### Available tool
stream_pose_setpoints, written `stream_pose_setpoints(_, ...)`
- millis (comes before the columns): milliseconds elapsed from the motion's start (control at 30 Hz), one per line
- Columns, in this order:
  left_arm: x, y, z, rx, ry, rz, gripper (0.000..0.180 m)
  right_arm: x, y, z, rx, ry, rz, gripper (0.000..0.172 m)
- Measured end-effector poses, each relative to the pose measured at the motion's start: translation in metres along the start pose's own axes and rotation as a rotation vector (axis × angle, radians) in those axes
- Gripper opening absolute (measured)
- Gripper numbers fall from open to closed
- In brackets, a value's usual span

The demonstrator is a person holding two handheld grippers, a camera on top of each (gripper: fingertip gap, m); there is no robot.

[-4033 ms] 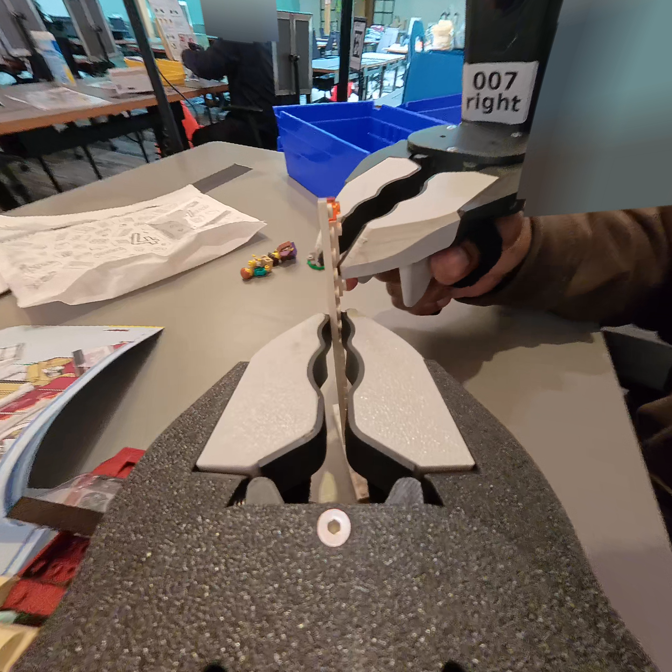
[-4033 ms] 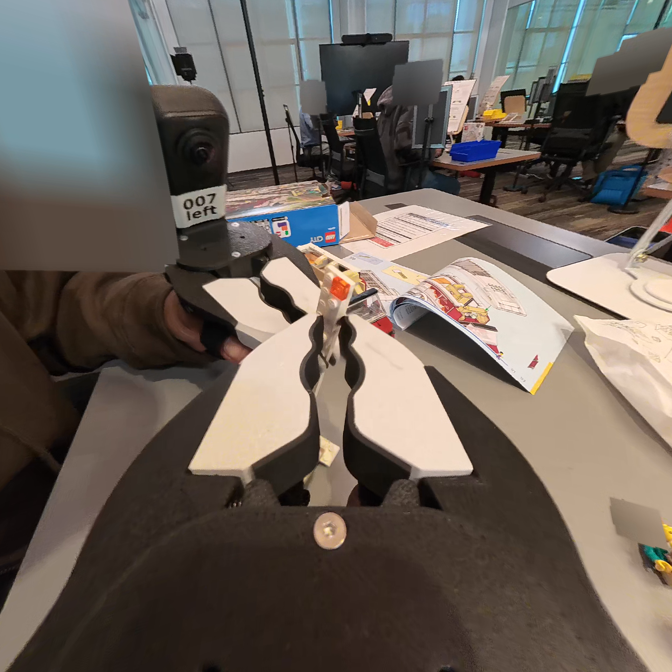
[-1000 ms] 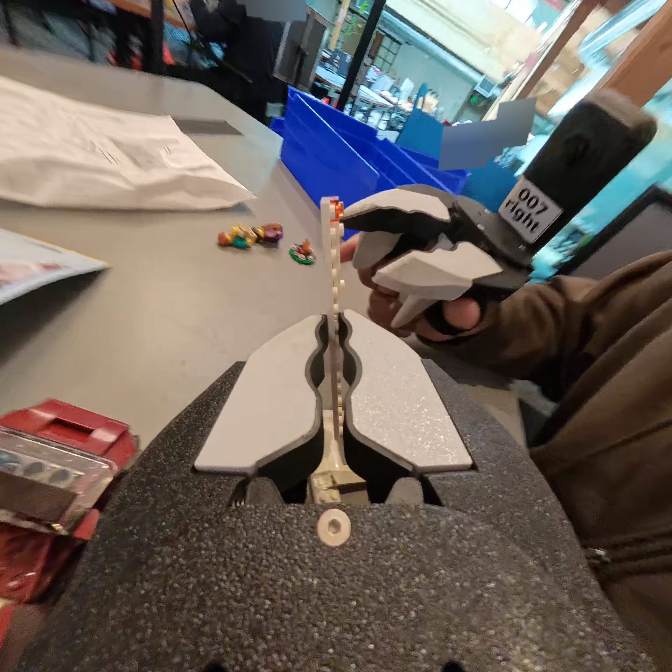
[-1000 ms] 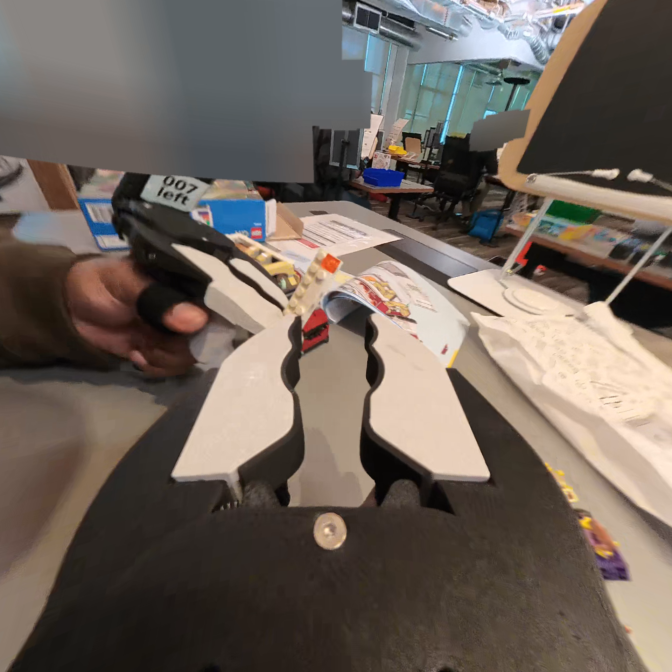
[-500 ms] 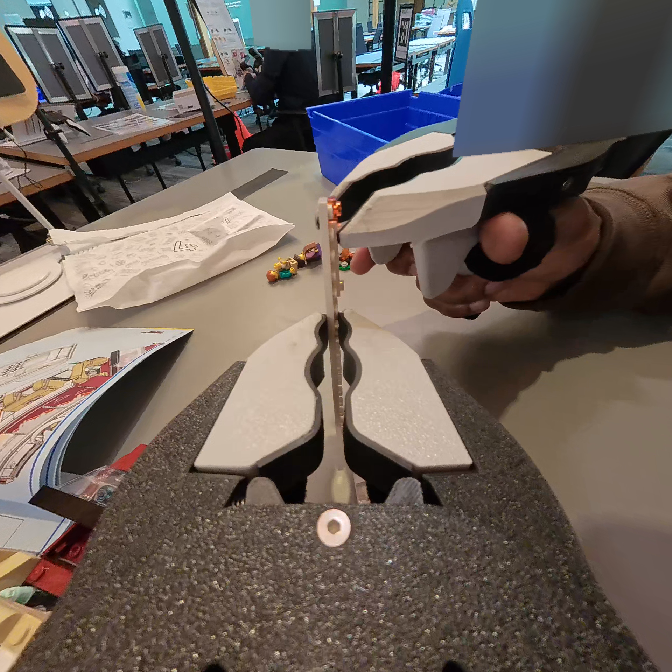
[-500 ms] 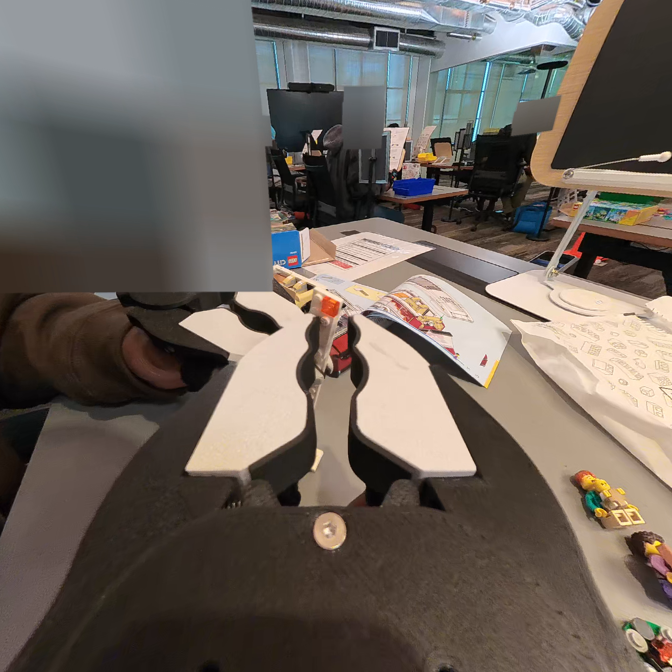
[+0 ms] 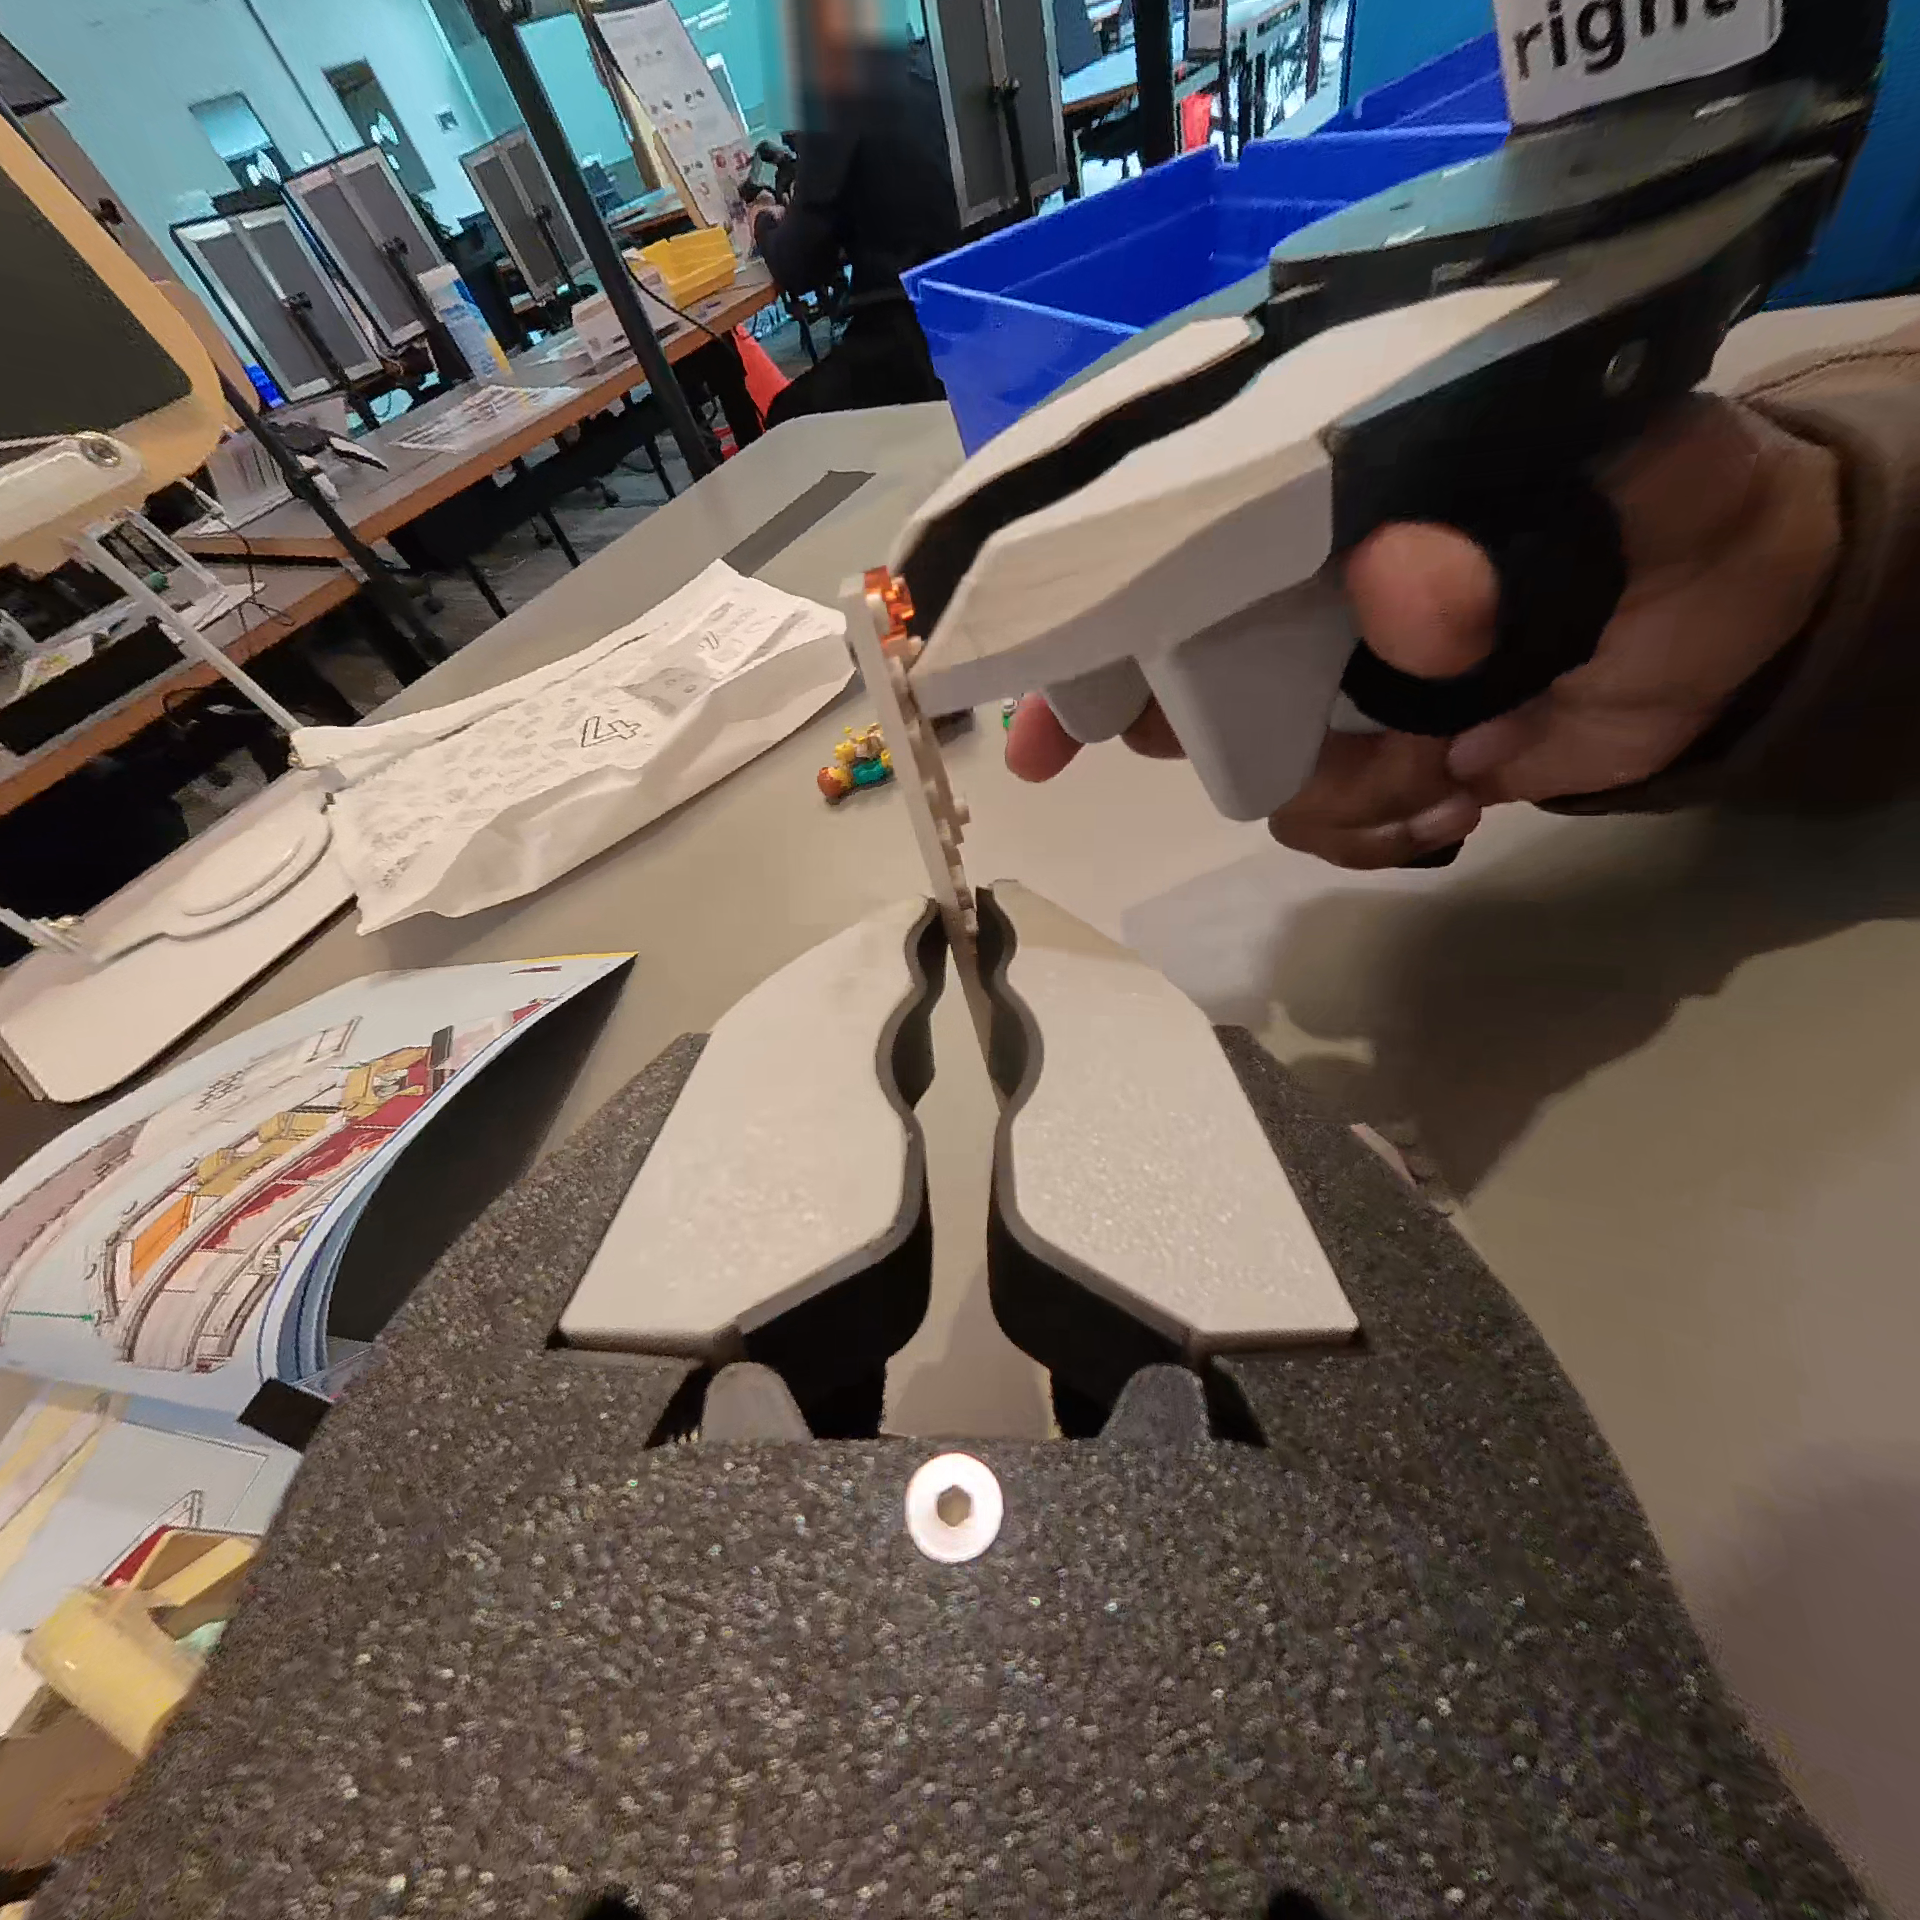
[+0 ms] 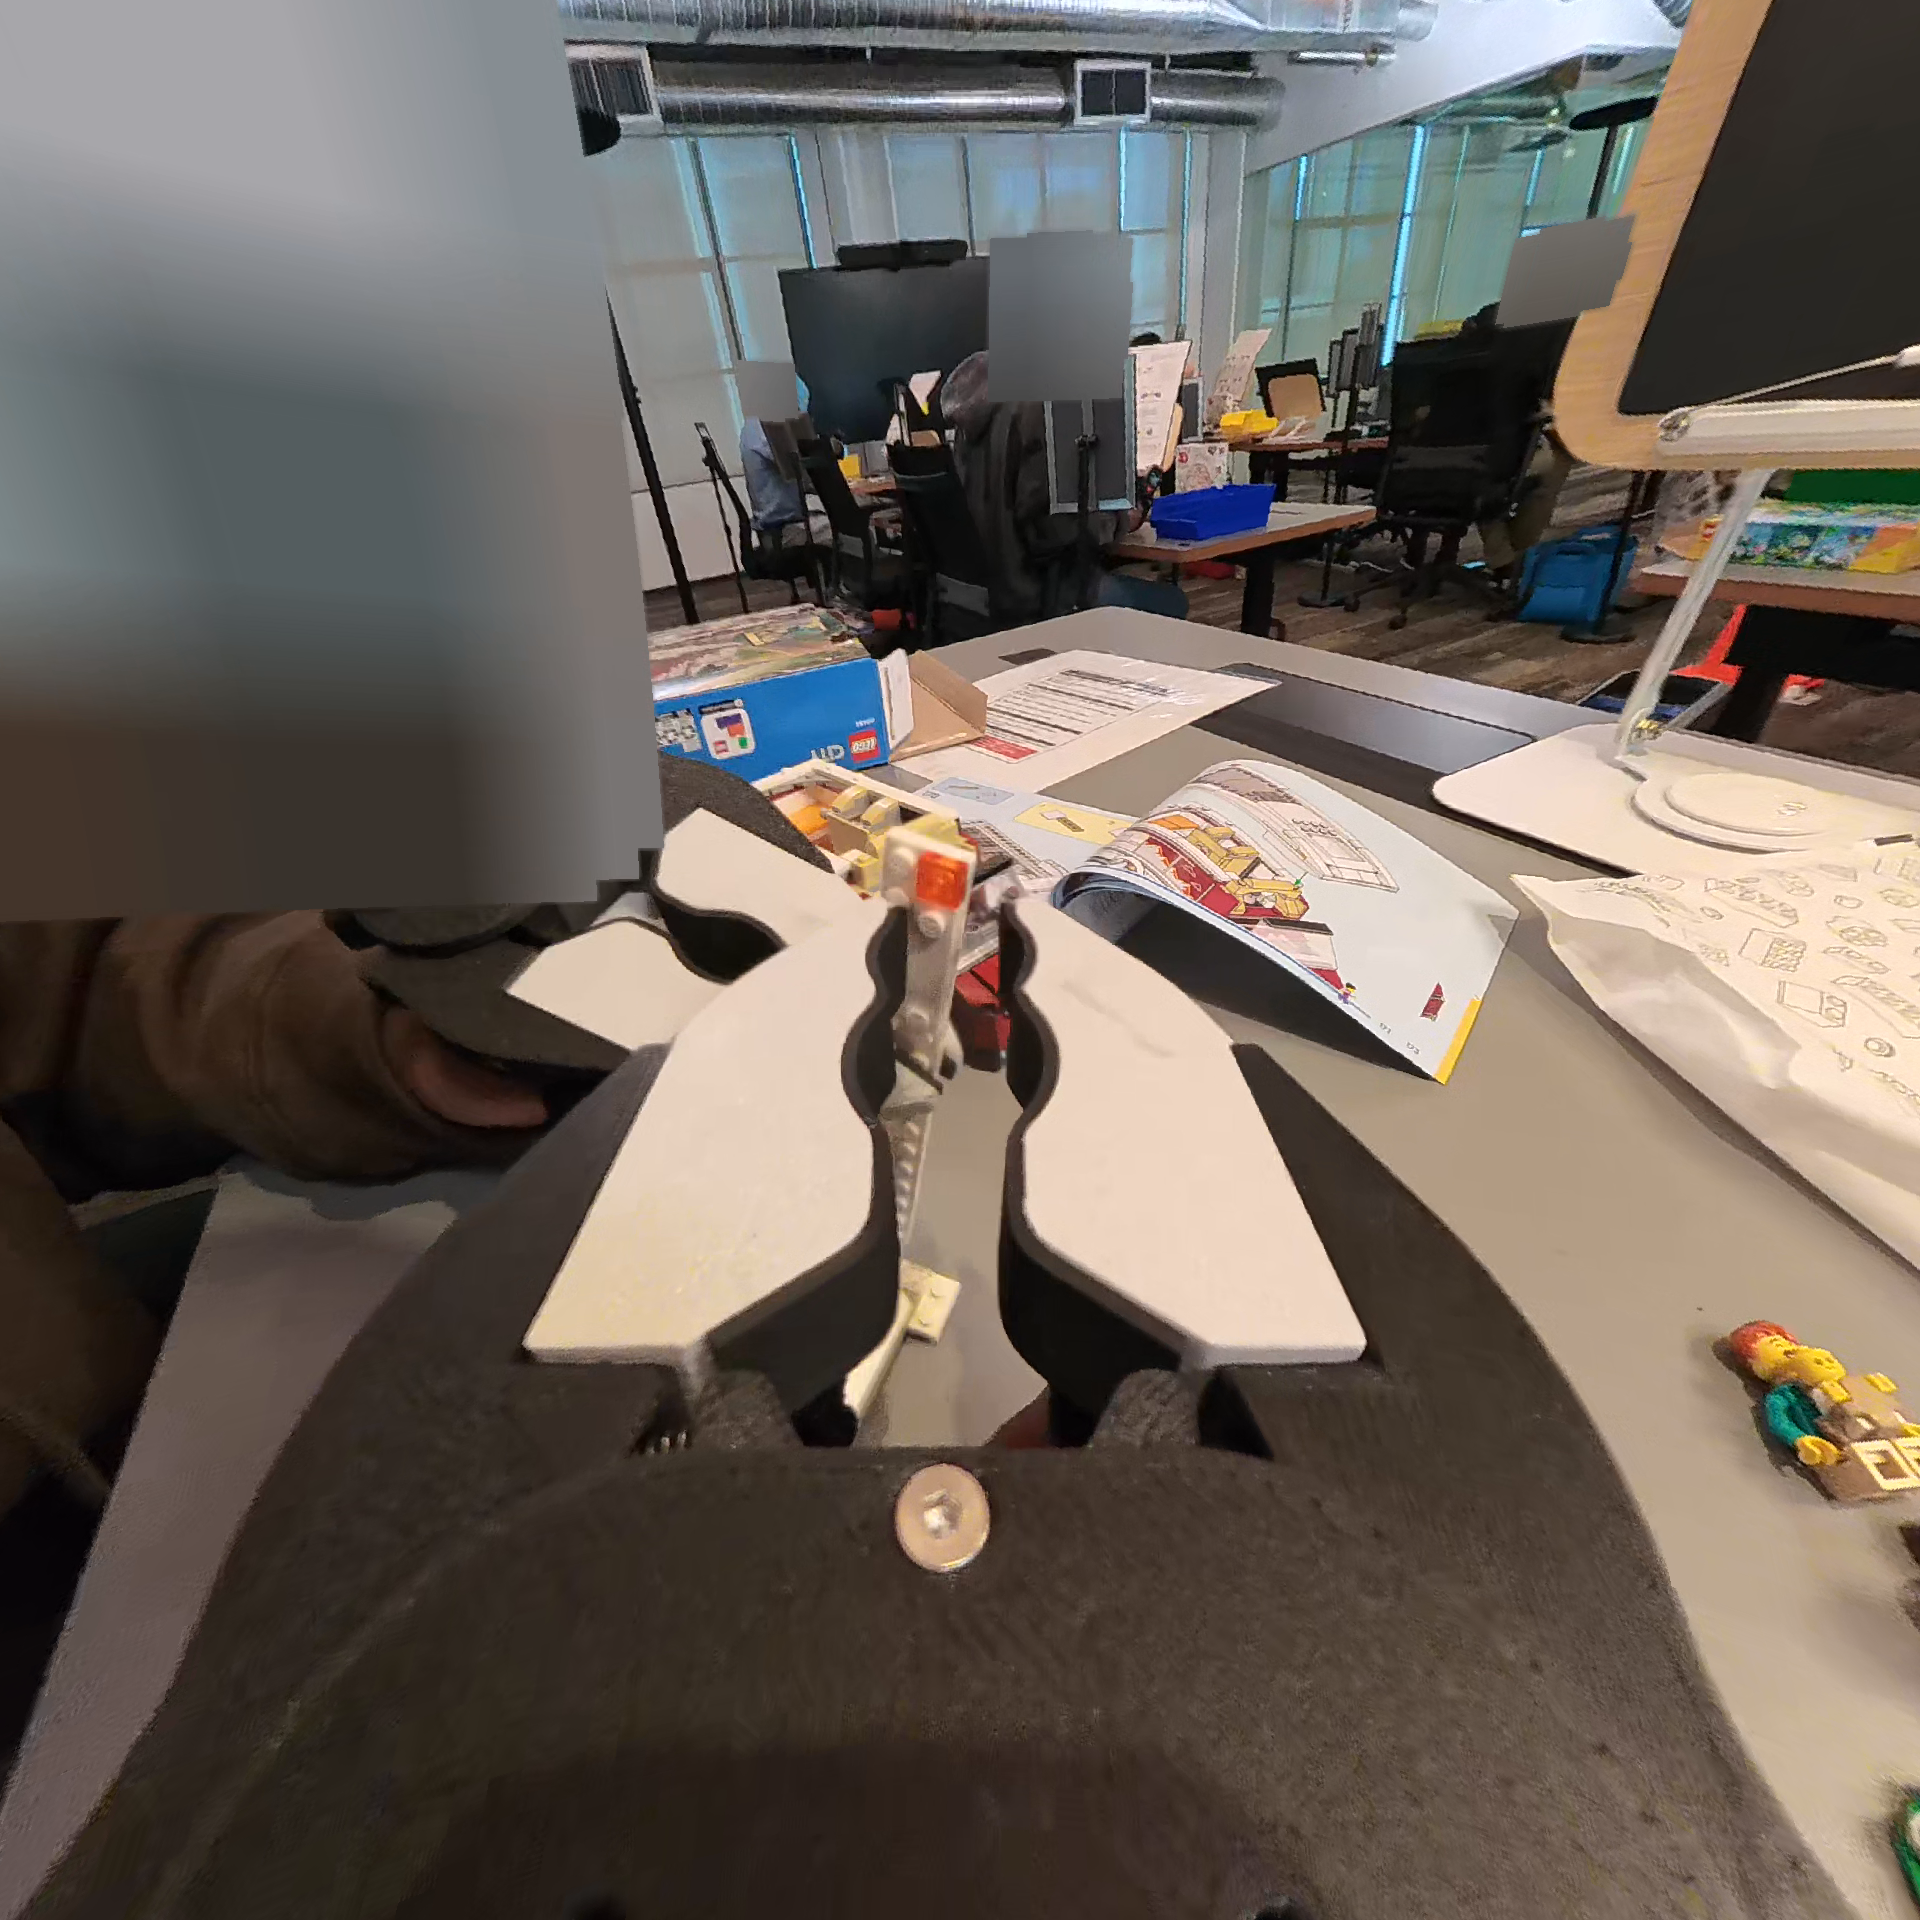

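left gripper (image 7: 961,914) pinching tilted white studded strip (image 7: 920,748), right gripper (image 8: 940,935) now narrowed around its orange-tipped top, earlier spread wider

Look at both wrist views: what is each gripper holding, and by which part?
The left gripper clamps the long white studded plate at its lower end. The right gripper's fingers flank its orange-tipped top end; whether they press it cannot be told.

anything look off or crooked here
The long white brick strip leans left instead of running straight out of the left gripper, which pinches only its lower end. The right gripper sits around its orange-tipped top. Toy figures lie tipped over on the table.
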State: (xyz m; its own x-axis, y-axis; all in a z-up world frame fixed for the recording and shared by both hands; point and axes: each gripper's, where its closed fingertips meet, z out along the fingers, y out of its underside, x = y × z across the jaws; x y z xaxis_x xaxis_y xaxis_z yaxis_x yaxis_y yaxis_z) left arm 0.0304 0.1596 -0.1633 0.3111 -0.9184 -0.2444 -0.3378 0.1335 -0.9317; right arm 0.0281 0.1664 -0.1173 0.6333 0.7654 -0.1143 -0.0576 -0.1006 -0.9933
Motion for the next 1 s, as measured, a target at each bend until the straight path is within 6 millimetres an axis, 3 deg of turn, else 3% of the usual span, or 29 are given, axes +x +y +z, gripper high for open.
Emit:
stream_pose_setpoints(200,0.001,0.000,0.000,-0.003,-0.012,0.055,0.006,-0.005,0.003,0.001,-0.004,-0.053,0.050,0.011)
stream_pose_setpoints(400,-0.003,0.000,-0.001,-0.010,-0.086,0.212,0.007,-0.002,0.003,-0.001,-0.011,0.008,-0.042,0.007)
stream_pose_setpoints(567,-0.008,-0.006,-0.006,0.010,-0.159,0.314,0.005,-0.004,0.000,-0.004,0.024,-0.035,0.043,0.007)
stream_pose_setpoints(767,-0.013,-0.011,-0.009,0.072,-0.105,0.120,0.004,0.003,0.002,-0.005,0.044,-0.079,0.153,0.006)
stream_pose_setpoints(867,-0.025,-0.022,-0.018,0.133,-0.107,-0.002,0.004,0.025,0.010,-0.008,0.027,-0.010,0.208,0.000)
stream_pose_setpoints(1000,-0.035,-0.009,-0.016,0.080,-0.064,-0.141,0.005,0.033,0.016,-0.005,0.010,-0.012,0.264,0.000)
